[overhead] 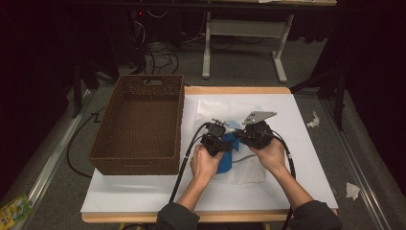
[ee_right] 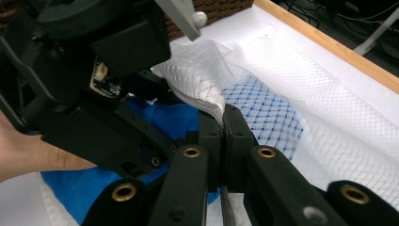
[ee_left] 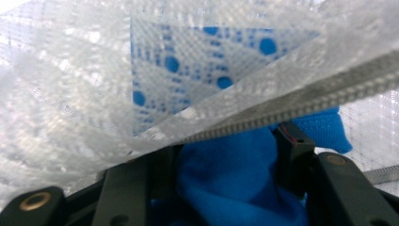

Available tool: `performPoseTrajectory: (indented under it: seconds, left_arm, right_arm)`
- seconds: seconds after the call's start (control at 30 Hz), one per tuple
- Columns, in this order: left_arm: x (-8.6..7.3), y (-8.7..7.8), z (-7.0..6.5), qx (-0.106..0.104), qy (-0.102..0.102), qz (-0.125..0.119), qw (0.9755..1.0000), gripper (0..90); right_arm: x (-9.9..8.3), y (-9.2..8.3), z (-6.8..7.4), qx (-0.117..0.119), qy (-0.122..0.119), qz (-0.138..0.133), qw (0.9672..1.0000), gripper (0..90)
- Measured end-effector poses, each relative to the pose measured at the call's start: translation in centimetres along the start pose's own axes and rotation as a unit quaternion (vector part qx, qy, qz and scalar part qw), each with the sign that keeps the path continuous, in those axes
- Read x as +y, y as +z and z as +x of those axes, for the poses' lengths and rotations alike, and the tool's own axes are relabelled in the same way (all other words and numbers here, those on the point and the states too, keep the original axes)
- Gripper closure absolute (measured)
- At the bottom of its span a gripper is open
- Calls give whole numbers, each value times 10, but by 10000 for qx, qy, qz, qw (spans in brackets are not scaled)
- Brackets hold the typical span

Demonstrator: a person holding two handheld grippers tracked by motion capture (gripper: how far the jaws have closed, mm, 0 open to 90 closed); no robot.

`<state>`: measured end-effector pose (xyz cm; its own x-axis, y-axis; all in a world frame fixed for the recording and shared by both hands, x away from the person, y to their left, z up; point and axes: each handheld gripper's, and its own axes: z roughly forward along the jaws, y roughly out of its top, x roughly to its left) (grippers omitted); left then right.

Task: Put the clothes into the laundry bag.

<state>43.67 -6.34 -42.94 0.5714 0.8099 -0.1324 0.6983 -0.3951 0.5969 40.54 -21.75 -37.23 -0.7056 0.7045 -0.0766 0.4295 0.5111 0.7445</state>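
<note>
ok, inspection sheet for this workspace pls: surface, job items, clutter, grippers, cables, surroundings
Surface: white sheet over a wood-edged table.
Job's things: white mesh laundry bag lying open, blue cloth partly pushed in at its zipper edge.
Clutter: empty brown wicker basket at the table's left.
Grippers: right gripper shut on the bag's edge; left gripper with the blue cloth between its jaws.
Cables: black cable trailing from each gripper.
Surroundings: paper scraps and a green packet on the floor.
</note>
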Motion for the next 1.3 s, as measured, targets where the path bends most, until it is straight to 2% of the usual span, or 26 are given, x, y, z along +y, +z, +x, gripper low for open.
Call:
performPoseTrajectory:
  seconds: [0.2, 0.33, 0.5, 0.6, 0.73, 0.87, 1.0, 1.17, 1.3]
  left_arm:
    - [-1, 0, 1, 51, 70, 27, 10000, 423]
    - [-2, 1, -1, 38, 162, 105, 9998, 298]
    - [-3, 0, 0, -27, 254, 157, 9996, 254]
    - [-4, -5, -5, 135, 359, 37, 9993, 217]
    - [-6, -14, -10, 246, 594, -58, 9979, 214]
    - [-8, -22, -10, 222, 725, -23, 9971, 216]
    - [-11, -31, -11, 197, 783, -54, 9967, 219]
    - [-14, -43, -7, 68, 723, -153, 9972, 231]
    - [-20, -51, -6, 101, 799, -161, 9966, 231]
  right_arm:
    - [0, 4, 1, 1, -10, 27, 10000, 893]
    - [-2, 7, 3, 7, 20, 49, 10000, 892]
    - [-4, 9, 1, 22, 48, 55, 10000, 892]
    - [-4, 10, 1, 30, 38, 31, 10000, 892]
    - [-4, 8, 1, -1, 46, 24, 10000, 892]
    - [-5, 7, -1, 2, 112, -7, 9999, 892]
    - [-6, 7, -1, 14, 113, -36, 9999, 892]
    - [-5, 7, -1, 17, 124, -36, 9999, 891]
    - [-6, 6, -2, 32, 115, -57, 9999, 892]
